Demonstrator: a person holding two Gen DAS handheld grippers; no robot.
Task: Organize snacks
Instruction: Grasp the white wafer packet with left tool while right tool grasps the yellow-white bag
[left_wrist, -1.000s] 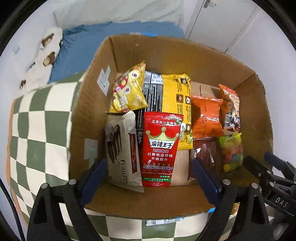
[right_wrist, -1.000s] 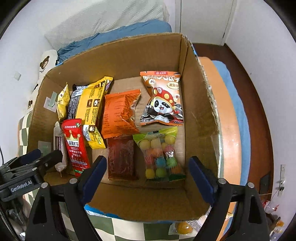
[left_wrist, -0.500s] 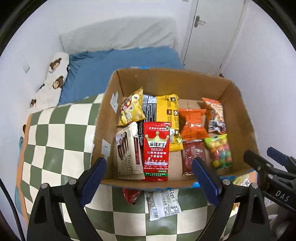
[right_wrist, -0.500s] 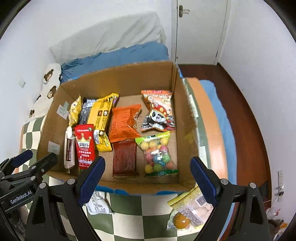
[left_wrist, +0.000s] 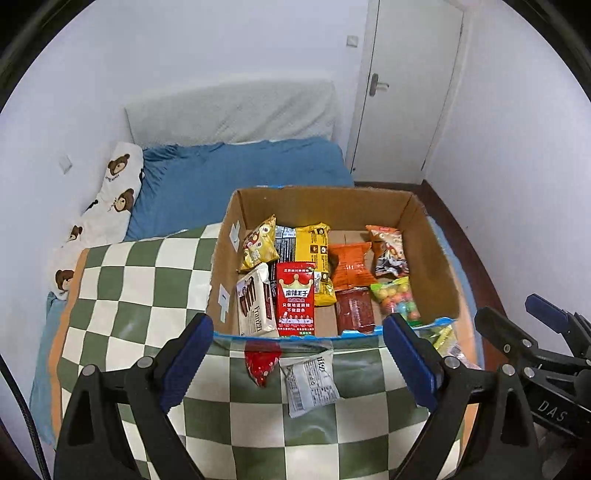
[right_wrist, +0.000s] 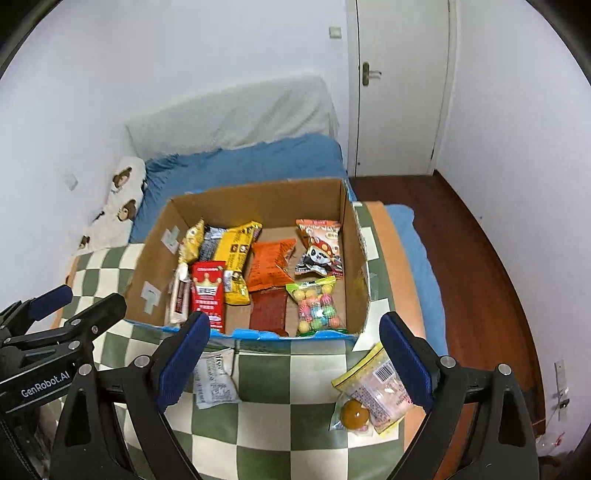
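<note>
An open cardboard box (left_wrist: 221, 266) (right_wrist: 354, 258) sits on a green-and-white checkered blanket and holds several snack packets in rows: a red crown packet (left_wrist: 296, 295), an orange bag (right_wrist: 269, 264), a candy-ball bag (right_wrist: 317, 301). Loose on the blanket before the box lie a small red packet (left_wrist: 261, 363), a white packet (left_wrist: 312, 380) (right_wrist: 216, 378) and a clear packet with a yellow edge (right_wrist: 373, 391). My left gripper (left_wrist: 299, 354) is open and empty above the loose packets. My right gripper (right_wrist: 295, 354) is open and empty, near the box front.
The checkered blanket (left_wrist: 140, 288) covers a bed with a blue sheet (left_wrist: 229, 173) and a bear-print pillow (left_wrist: 107, 206). A white door (right_wrist: 399, 85) and dark wood floor (right_wrist: 480, 258) lie to the right.
Both grippers have pulled back and up from the box. The box looks smaller, and the loose packets in front of it have come into view.
</note>
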